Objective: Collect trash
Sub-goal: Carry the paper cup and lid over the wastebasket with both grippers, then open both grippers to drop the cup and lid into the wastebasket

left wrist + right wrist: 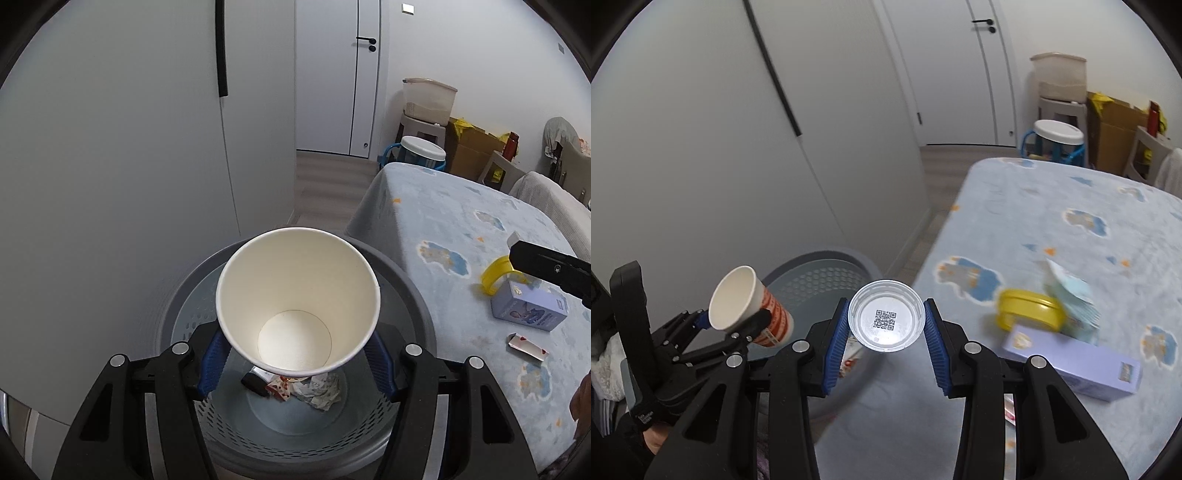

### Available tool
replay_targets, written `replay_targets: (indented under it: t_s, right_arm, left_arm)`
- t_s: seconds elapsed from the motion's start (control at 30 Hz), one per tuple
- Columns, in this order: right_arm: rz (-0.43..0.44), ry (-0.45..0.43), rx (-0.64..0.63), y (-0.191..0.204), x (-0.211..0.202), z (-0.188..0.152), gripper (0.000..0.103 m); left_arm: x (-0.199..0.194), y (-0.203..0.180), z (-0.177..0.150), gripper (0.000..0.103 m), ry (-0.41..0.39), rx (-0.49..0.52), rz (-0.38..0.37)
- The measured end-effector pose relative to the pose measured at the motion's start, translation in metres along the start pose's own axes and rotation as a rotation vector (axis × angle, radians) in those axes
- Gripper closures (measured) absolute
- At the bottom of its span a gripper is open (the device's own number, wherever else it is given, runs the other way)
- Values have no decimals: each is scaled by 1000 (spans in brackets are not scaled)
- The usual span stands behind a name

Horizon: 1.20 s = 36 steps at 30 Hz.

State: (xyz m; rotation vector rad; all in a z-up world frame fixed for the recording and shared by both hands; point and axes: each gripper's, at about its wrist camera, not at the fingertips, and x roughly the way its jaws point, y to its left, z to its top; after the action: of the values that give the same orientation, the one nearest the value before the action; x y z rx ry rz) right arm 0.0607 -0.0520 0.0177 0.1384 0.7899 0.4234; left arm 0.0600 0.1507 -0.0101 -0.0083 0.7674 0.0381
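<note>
My left gripper (297, 354) is shut on a white paper cup (297, 295), its mouth toward the camera, held over the grey perforated trash bin (413, 295). Crumpled paper and wrappers (317, 389) lie at the bin's bottom. In the right wrist view the same cup (746, 306) shows orange print, with the left gripper (733, 325) around it beside the bin (820, 275). My right gripper (886, 325) is shut on a small clear plastic lid (885, 320) with a QR code, held at the table's edge near the bin.
On the blue cloud-patterned tablecloth (443, 221) lie a lilac box (528, 308), a yellow lid (493, 275) and a torn red-and-white wrapper (526, 345). White cabinet doors (110, 166) rise behind the bin. A stool, boxes and containers stand at the far right.
</note>
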Motion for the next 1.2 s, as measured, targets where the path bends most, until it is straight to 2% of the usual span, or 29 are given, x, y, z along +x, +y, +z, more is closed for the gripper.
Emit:
replay_targets:
  t_s: [0.33, 0.6, 0.83, 0.97, 1.2]
  right_arm:
    - [95, 76, -58, 29, 48, -2, 63]
    - [115, 116, -67, 30, 65, -3, 63]
    - [116, 107, -78, 33, 69, -2, 61]
    - [114, 85, -73, 31, 68, 0, 49]
    - [109, 87, -67, 28, 68, -1, 47]
  left_arm:
    - [5, 23, -5, 41, 5, -29, 88]
    - [12, 27, -6, 41, 29, -36, 92]
    - [15, 30, -6, 40, 38, -43, 96]
    - [12, 35, -7, 32, 31, -57, 98]
    - [14, 39, -7, 31, 34, -61, 132]
